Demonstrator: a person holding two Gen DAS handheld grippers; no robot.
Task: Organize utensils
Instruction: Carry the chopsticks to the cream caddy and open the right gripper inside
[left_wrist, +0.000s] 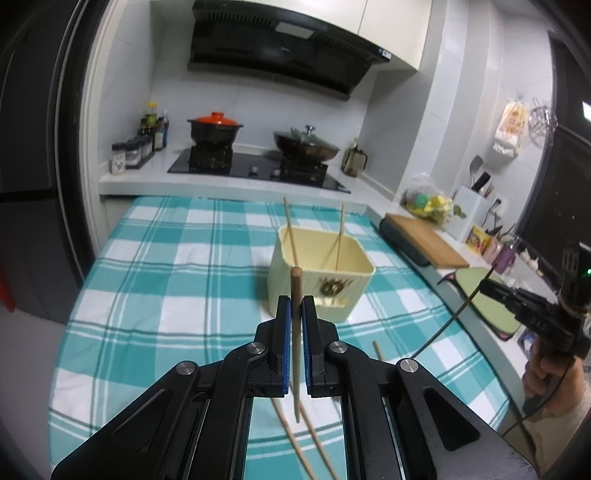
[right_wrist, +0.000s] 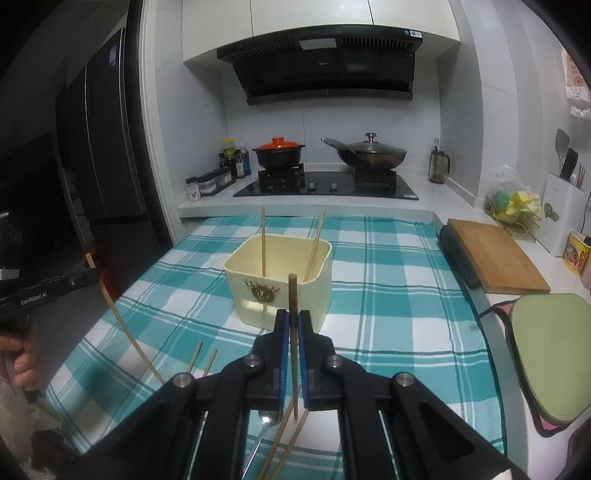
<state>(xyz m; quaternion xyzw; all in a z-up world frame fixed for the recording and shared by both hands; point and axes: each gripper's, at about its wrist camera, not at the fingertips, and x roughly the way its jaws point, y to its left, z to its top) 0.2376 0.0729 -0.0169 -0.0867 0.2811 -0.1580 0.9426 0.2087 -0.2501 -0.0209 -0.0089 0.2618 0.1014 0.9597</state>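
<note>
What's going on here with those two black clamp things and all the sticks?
A person is tidying chopsticks into a cream plastic tub on a teal checked tablecloth. Each hand works a black two-finger gripper: the left gripper is shut on a pale wooden chopstick, the right gripper on a darker wooden chopstick. Two chopsticks already stand in the tub. More loose chopsticks and what looks like a metal spoon lie on the cloth.

Teal-white checked tablecloth (left_wrist: 166, 266); cream-yellow bin (left_wrist: 317, 273); orange pot lid (right_wrist: 280, 143).
</note>
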